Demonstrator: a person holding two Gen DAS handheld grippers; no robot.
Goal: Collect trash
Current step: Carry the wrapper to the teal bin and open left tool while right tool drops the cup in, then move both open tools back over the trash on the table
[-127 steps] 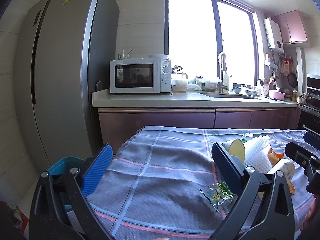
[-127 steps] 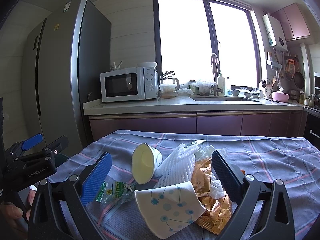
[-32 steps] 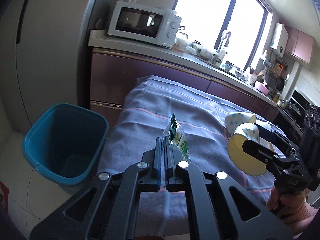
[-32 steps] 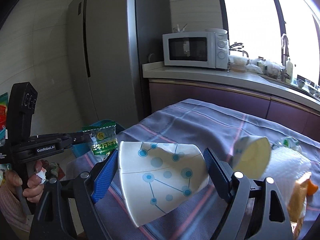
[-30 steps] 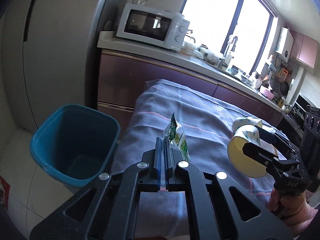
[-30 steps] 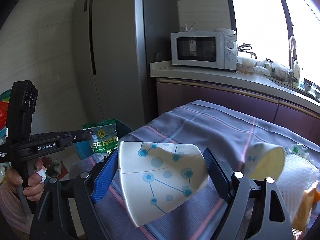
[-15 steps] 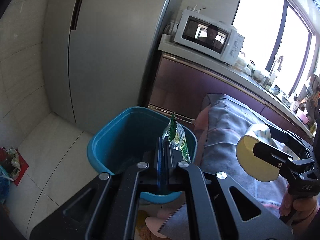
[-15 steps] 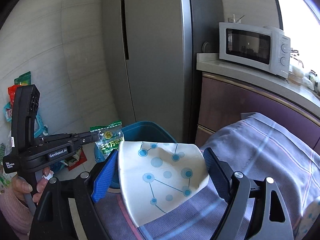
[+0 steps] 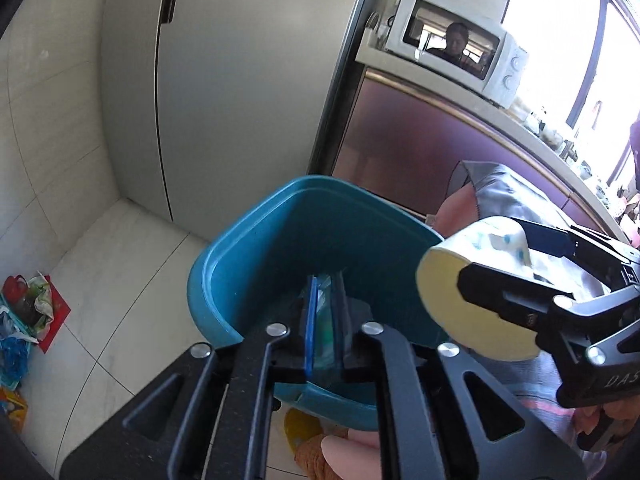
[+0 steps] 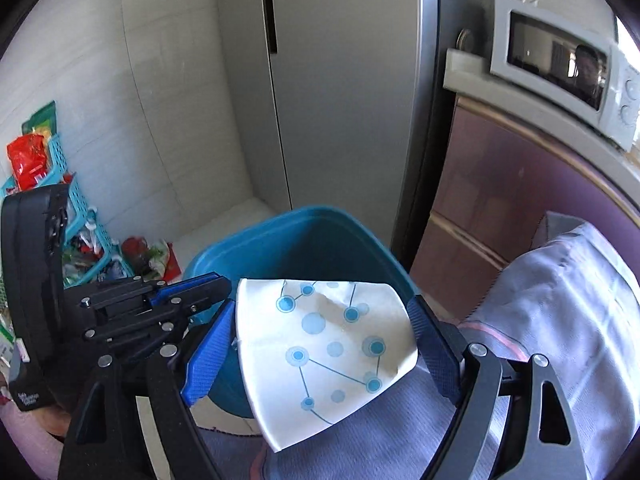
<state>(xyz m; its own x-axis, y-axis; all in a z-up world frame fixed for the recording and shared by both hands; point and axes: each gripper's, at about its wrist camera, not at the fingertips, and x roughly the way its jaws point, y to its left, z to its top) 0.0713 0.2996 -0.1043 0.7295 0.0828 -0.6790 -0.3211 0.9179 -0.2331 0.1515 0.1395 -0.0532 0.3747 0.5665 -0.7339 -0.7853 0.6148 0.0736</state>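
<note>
A teal bin (image 9: 248,264) stands on the floor beside the table. My left gripper (image 9: 324,284) hangs over its mouth, pointing down into it. Its jaws are opening, with a narrow gap between the pads. A blurred green snack wrapper (image 9: 325,320) shows in that gap, and the pads no longer press on it. My right gripper (image 10: 320,340) is shut on a crushed white paper cup with blue dots (image 10: 328,352), held at the bin's near rim (image 10: 320,216). In the right wrist view the left gripper (image 10: 200,286) shows no wrapper at its tips.
A tall grey fridge (image 9: 240,80) stands behind the bin. Purple cabinets carry a microwave (image 9: 452,52). The table with its checked cloth (image 10: 560,320) is on the right. Bags and a blue basket (image 10: 76,208) lie on the floor at left.
Both grippers swung left from the table to over the bin and tilted down. The left jaws parted slightly and the wrapper no longer sticks out past the tips. The cup stays gripped.
</note>
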